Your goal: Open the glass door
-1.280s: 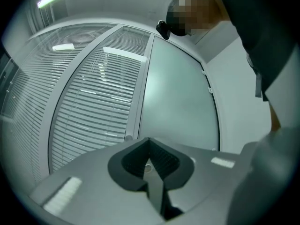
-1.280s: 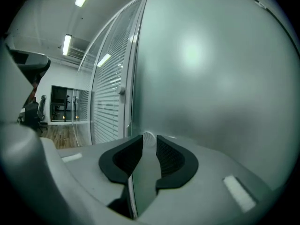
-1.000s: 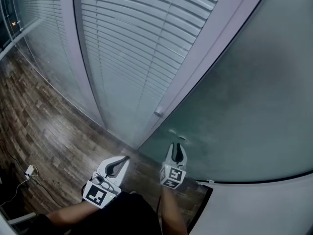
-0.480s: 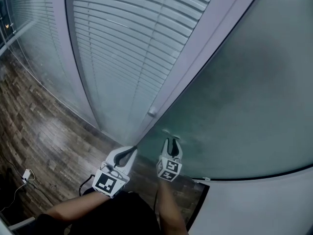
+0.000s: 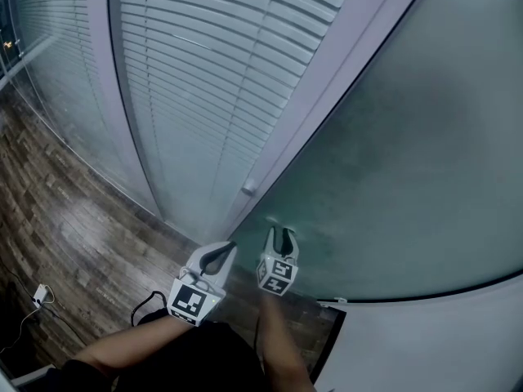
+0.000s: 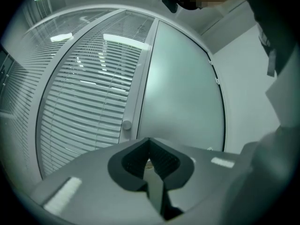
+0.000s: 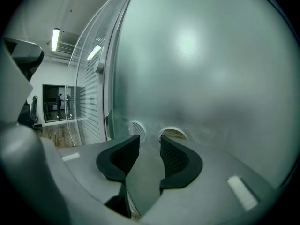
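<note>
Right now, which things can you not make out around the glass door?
- Behind the glass door: frosting blurs everything, all views.
- Whether the right gripper touches the door: too small in the head view.
- Lower halves of the two round openings: right gripper view, hidden by its fingers.

Your left gripper has its jaws closed, tips meeting, with nothing between them. It tilts toward your right gripper, which sits just beside it and slightly ahead. The right gripper's jaws stand a little apart and empty. Your left forearm and right forearm extend behind them.
</note>
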The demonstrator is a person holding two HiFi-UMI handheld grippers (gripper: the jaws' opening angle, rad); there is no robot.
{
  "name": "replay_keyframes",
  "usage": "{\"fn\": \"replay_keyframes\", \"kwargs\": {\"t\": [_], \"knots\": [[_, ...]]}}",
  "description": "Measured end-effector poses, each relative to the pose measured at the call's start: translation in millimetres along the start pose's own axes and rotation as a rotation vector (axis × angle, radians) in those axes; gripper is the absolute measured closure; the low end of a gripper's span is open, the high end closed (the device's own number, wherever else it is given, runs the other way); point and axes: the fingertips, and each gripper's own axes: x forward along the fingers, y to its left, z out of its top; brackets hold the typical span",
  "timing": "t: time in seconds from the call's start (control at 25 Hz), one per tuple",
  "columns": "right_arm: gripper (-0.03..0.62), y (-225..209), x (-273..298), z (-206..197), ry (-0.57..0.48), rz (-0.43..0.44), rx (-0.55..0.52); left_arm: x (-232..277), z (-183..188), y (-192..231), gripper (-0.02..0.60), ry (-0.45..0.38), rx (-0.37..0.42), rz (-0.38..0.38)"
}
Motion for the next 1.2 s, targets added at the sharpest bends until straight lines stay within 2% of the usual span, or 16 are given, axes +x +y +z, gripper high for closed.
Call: {"fn": "replay_keyframes", "kwargs": {"t": [0.28, 0.48, 0.64, 0.8, 0.96, 1.08, 1.2], "knots": [[0.468, -3, 11, -1, 0.014, -0.015, 0.007, -5, -2, -3, 0.581, -0.004, -0.002, 0.002], [0.470, -4, 18, 3, 0.022, -0.014, 0.010, -12, -8, 0, 0.581, 0.022, -0.008, 0.005], [0.477, -4, 24, 4, 0.021, -0.034, 0.011, -13, -5, 2, 0.581, 0.007, 0.002, 0.000], [0.477, 14, 32, -34, 0.029, -0.023, 0.013, -29, -30, 9, 0.581, -0.015, 0.013, 0.010], [0.479, 7, 18, -56, 0.010, -0.059, 0.047, -38, -48, -11, 0.581, -0.025, 0.035, -0.057], [0.479, 10, 20, -35, 0.010, -0.045, 0.049, -34, -35, -15, 0.581, -0.001, 0.035, -0.039], [0.473, 4, 24, -16, 0.014, -0.050, 0.042, -25, -26, -19, 0.581, 0.010, 0.026, -0.062]]}}
